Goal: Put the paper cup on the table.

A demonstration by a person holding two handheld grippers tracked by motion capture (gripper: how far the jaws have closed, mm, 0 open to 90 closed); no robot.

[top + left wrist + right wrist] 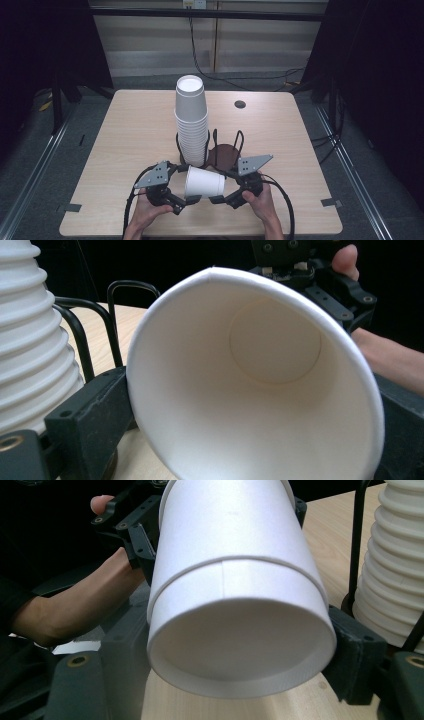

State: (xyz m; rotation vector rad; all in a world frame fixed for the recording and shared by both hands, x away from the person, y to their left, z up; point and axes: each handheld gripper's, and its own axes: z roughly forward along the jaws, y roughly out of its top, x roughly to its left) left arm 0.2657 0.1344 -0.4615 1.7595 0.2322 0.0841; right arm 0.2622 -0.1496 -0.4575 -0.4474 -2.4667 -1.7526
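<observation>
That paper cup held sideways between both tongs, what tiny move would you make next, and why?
Probably draw the two tongs apart. In the right gripper view the cup shows a seam around it, as if two cups are nested. The left tongs grip the rim end and the right tongs the base end.

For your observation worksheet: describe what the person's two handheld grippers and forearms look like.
Both the left gripper and right gripper are black, with blocky two-jaw ends, a grey three-cornered plate on top and a trailing black cable. The forearms are bare, with no sleeves in sight.
</observation>
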